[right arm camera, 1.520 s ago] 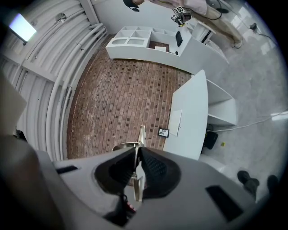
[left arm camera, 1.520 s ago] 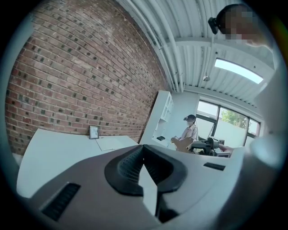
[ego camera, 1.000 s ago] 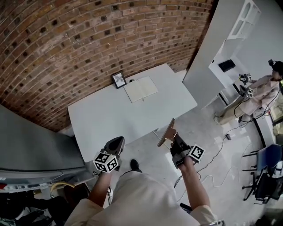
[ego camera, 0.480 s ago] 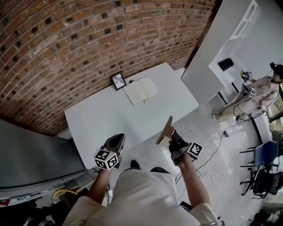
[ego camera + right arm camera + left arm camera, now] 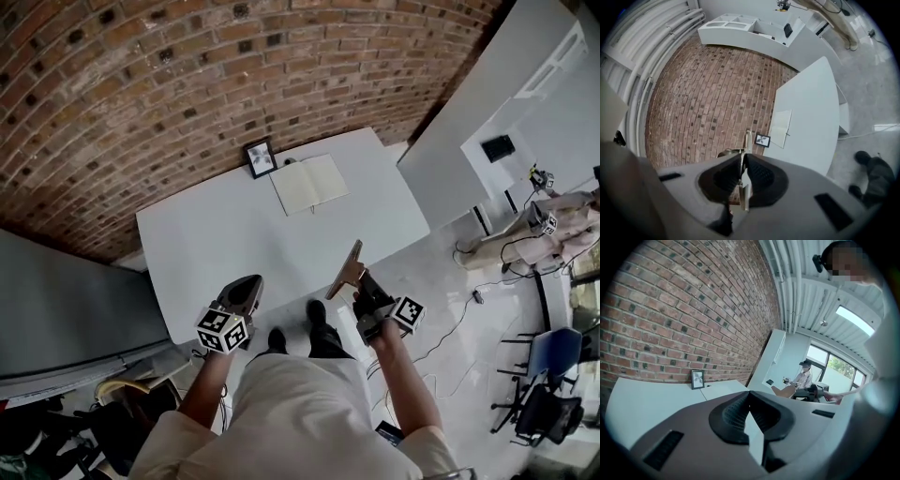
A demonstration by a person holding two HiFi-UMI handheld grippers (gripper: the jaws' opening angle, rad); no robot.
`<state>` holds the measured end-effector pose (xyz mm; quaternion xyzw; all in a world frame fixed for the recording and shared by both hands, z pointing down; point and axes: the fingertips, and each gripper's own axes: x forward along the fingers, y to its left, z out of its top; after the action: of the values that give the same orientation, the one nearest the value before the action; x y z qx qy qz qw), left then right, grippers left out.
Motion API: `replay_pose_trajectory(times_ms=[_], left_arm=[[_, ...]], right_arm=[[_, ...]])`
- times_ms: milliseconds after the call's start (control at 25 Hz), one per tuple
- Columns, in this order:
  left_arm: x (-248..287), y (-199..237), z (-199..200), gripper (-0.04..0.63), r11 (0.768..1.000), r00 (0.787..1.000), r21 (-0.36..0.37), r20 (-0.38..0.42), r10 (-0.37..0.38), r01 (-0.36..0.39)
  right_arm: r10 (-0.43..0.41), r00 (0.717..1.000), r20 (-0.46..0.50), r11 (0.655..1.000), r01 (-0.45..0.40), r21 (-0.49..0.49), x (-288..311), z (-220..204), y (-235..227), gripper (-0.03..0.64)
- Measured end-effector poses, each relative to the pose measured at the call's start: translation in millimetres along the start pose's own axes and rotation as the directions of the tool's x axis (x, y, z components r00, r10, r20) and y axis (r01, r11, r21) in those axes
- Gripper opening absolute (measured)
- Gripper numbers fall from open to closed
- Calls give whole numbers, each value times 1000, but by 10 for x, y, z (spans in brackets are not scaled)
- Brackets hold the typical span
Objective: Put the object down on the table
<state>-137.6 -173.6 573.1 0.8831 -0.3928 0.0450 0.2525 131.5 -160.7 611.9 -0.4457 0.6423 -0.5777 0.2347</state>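
Observation:
A flat brown board (image 5: 346, 269), perhaps a picture frame's back, is held on edge in my right gripper (image 5: 362, 289), which is shut on it just off the near right edge of the white table (image 5: 216, 246). The right gripper view shows the board (image 5: 746, 143) edge-on, rising from between the jaws of that gripper (image 5: 742, 177), with the table (image 5: 811, 117) beyond. At the table's near left edge my left gripper (image 5: 247, 289) is shut with nothing in it, and its own view shows the jaws of the left gripper (image 5: 749, 414) closed.
A small framed photo (image 5: 260, 157) and an open notebook (image 5: 310, 183) lie at the table's far side by the brick wall. A grey panel (image 5: 66, 309) stands left. Another person (image 5: 562, 216), chairs (image 5: 548, 375) and floor cables are at the right.
The person has stepped closer to the table; feet now show below it. Both grippers stay shut, and the right one has carried the board slightly nearer the table's edge.

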Motion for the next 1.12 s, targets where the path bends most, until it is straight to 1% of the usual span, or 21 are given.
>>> replay_pose_trajectory(times_ms=[160,320,480,600,840,1120], left_arm=[[135,34,36,-6,997,997,-23,19,71,-71],[359,32,76,-6,990,991,-58,31,133,-132],[584,21,108,-6,980,982,-74,38,187,-184],[700,46,67,-6,970,973,-94,35,230,-226],[901,41,-80,-6,949,956,-123,7,295,-291],[918,62,-272,-6,912,925,-161,-21,379,-378]], right_arm=[[-15,996,-90,1000,13,-21,254,145,-146,29],[-29,984,-176,998,20,-55,531,348,-267,29],[-24,965,-259,999,16,-35,825,446,-447,29],[-57,943,-328,998,42,-52,1002,438,-627,29],[-131,894,-428,988,81,-134,1322,399,-1101,29],[-214,814,-539,965,89,-248,1662,187,-1645,29]])
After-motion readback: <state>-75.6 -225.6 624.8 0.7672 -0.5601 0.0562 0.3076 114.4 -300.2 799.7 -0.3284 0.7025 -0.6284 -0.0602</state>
